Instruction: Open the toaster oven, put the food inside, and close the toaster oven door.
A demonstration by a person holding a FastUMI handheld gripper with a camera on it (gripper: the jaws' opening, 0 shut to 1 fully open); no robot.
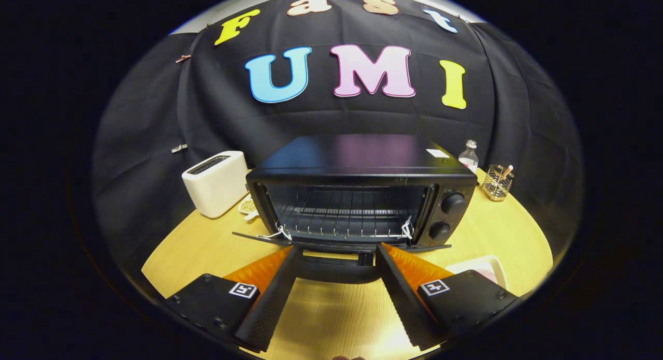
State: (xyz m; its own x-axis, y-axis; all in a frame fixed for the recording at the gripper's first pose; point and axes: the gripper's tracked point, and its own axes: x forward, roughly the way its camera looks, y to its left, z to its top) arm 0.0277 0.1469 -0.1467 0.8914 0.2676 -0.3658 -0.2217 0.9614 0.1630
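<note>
The claw [339, 248] is spread wide, its two black fingers [269, 303] with orange backs reaching forward over the wooden table [336, 318] with nothing pinched between them. Their tips end at the oven door [336, 246], one near each end of its front edge; whether they touch it I cannot tell. The door hangs fully down in front of the toaster oven [360, 194], lying about flat, and its dark handle [334, 269] sits in the gap between the two fingers, just below the door's edge. To the right of the oven's door, half hidden behind the right finger, a pale plate [484, 269] rests on the table; what lies on it is too covered to make out. The oven itself stands in the middle of the table, black, with its mouth open and a wire rack [344, 217] showing inside. Two round black knobs [451, 203] sit one above the other on the oven's right front panel. Just left of the oven stands a white toaster [216, 183], and something small and pale lies on the table between the two. Behind the oven's right rear corner stands a clear bottle [469, 155], and further right of that a wire basket [497, 182] with some small things standing in it.
</note>
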